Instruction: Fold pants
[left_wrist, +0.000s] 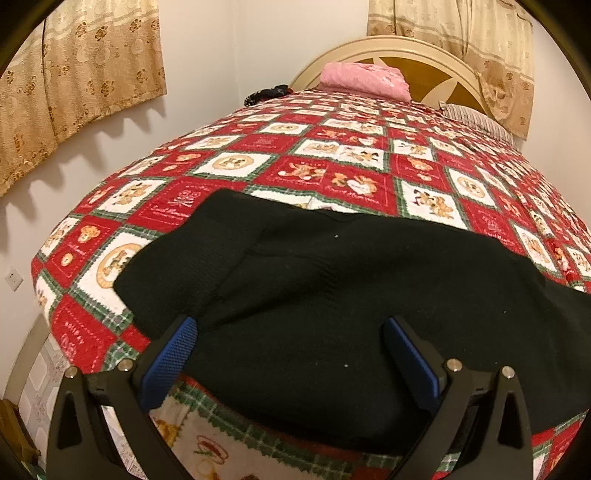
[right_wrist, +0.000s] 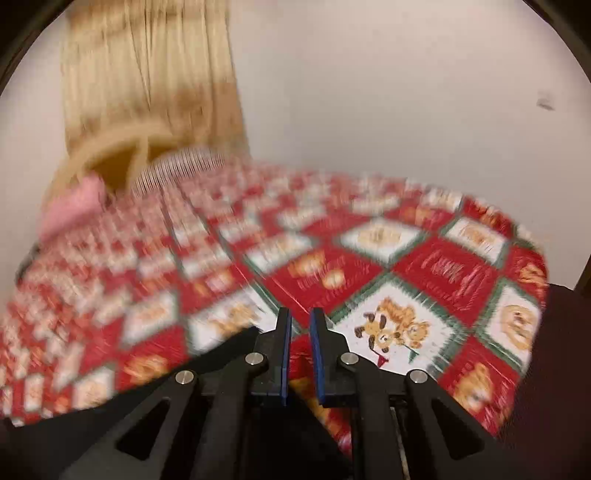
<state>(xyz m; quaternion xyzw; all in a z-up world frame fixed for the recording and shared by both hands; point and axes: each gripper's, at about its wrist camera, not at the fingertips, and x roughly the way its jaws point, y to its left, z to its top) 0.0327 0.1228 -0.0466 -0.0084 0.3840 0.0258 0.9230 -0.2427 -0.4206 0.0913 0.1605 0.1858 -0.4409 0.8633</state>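
Black pants (left_wrist: 332, 280) lie spread across the near part of a bed with a red, white and green patchwork quilt (left_wrist: 295, 147). My left gripper (left_wrist: 291, 332) is open wide just above the pants' near edge, its blue pads (left_wrist: 173, 354) on either side of the cloth. My right gripper (right_wrist: 300, 321) is nearly closed, with a narrow gap between the blue pads and nothing in it, over the quilt (right_wrist: 388, 258). A strip of black cloth (right_wrist: 147, 384) lies low on the left of the right wrist view, which is blurred.
A pink folded cloth (left_wrist: 364, 79) and a striped pillow (left_wrist: 476, 118) lie at the headboard (left_wrist: 417, 59). Beige curtains (left_wrist: 74, 85) hang on the walls. A dark item (left_wrist: 266, 94) sits at the far left corner of the bed.
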